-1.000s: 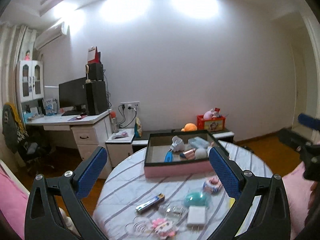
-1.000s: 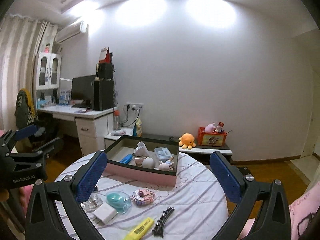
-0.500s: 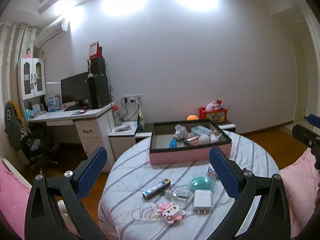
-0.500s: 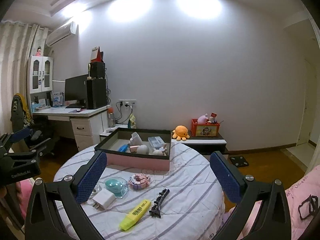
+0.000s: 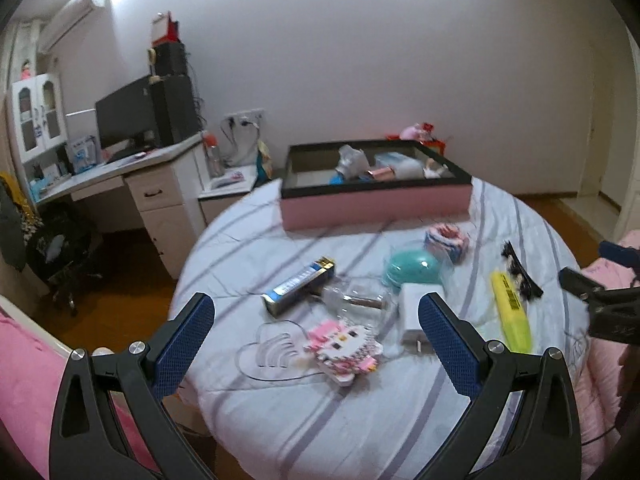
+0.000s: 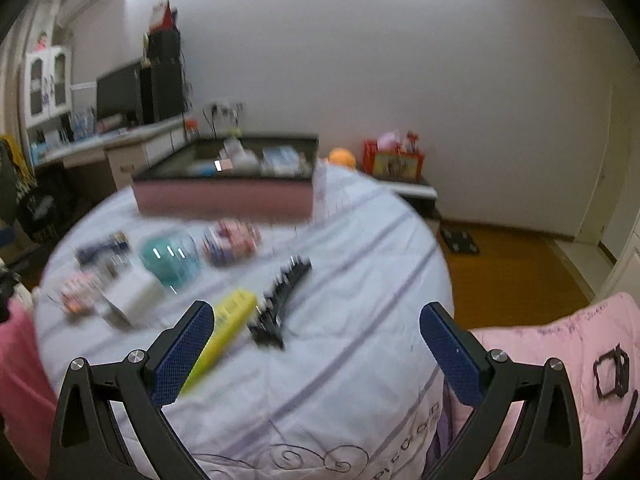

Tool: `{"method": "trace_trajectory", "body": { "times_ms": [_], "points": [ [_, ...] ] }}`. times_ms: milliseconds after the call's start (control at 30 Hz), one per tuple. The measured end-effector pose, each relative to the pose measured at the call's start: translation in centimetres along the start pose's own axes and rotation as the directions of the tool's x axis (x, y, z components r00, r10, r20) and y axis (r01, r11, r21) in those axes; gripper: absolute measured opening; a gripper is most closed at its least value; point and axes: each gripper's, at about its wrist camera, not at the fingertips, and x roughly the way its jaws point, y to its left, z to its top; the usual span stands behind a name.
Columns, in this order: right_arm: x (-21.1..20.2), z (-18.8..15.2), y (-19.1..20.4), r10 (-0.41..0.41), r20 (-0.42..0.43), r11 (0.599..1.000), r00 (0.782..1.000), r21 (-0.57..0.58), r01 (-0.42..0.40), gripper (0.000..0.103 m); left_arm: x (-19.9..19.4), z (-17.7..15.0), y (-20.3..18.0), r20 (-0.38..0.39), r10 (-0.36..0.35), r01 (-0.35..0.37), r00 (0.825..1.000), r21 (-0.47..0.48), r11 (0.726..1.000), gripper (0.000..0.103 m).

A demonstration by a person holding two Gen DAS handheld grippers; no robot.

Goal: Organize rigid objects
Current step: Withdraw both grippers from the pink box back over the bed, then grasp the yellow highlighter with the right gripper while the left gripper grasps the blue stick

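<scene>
A round table [image 5: 280, 412] with a striped cloth holds loose items. In the left wrist view a pink block figure [image 5: 340, 344], a white charger [image 5: 416, 314], a teal case [image 5: 412, 270], a blue tube [image 5: 298, 290], a yellow highlighter [image 5: 510, 308] and a black hair clip [image 5: 520, 274] lie in front of a pink box [image 5: 374, 200] holding several things. My left gripper [image 5: 316, 320] hangs open above the block figure. My right gripper [image 6: 316, 324] is open over the hair clip [image 6: 280, 300] and highlighter [image 6: 220, 332], and also shows as the right gripper [image 5: 612, 300] at the left wrist view's edge.
A desk [image 5: 120, 176] with a monitor and a dark chair [image 5: 56, 248] stand left of the table. A low shelf [image 6: 404, 188] with a red toy box sits against the far wall. Pink bedding [image 6: 560, 352] lies right of the table.
Both grippers have tilted down and come closer to the table, so the loose items look larger and lower in view. Both stay open and hold nothing.
</scene>
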Motion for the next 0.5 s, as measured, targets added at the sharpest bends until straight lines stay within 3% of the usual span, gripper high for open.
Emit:
{"method": "trace_trajectory", "body": {
  "times_ms": [133,400,433,500],
  "points": [
    [1.7,-0.9,-0.3,0.0,-0.06,1.0,0.998,0.002,0.0,0.103,0.6,0.0,-0.9,-0.011,0.001,0.0,1.0,0.038,0.999,0.103],
    [0.9,-0.8,2.2,0.134,-0.053,0.99,0.99,0.046,-0.132,0.102,1.2,-0.3,0.4,-0.028,0.027,-0.027,0.999,0.018,0.999,0.103],
    [1.1,-0.8,3.1,0.142,-0.058,0.989,0.988,0.038,-0.14,0.099,1.2,-0.3,0.6,-0.028,0.029,-0.029,0.999,0.013,1.0,0.103],
    [1.7,-0.8,4.7,0.165,-0.083,0.986,0.983,0.026,-0.164,0.083,1.1,-0.4,1.2,-0.029,0.034,-0.034,0.999,0.01,0.999,0.103]
  ]
}}
